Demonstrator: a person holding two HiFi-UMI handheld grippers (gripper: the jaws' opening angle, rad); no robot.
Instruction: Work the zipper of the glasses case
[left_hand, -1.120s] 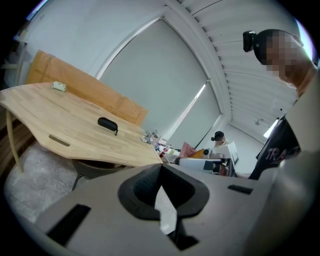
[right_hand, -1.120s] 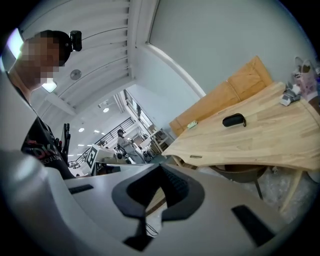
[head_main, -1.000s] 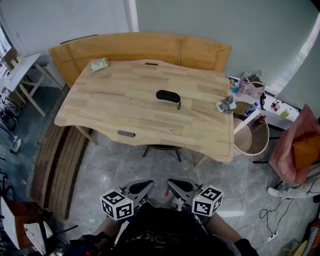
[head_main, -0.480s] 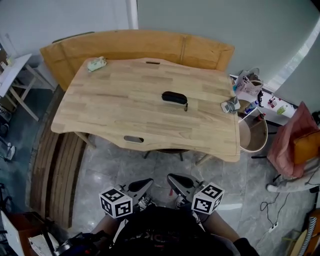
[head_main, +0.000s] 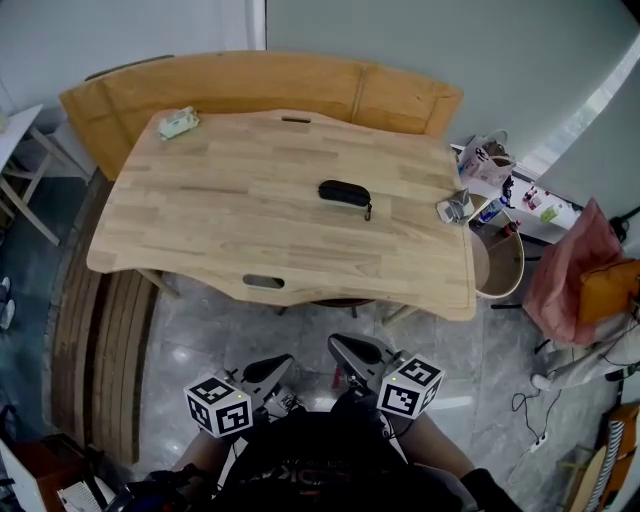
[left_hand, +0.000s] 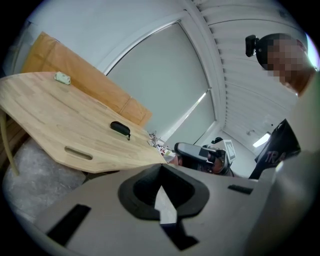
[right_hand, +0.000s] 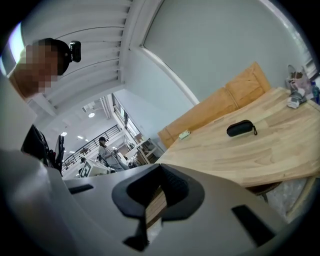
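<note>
Pale wooden planks formed the broad table, with rounded corners and an oval slot near its front edge. A curved plywood bench stood behind it, glossy grey tiles lay below. A small green packet lay at the far left corner. Near the middle rested the case, a black oblong with rounded ends and a short cord at its right end. A round tub stood beyond the right edge. Well short of the table, the left gripper had its grey jaws pressed together on nothing, and the right gripper was likewise closed and empty.
</note>
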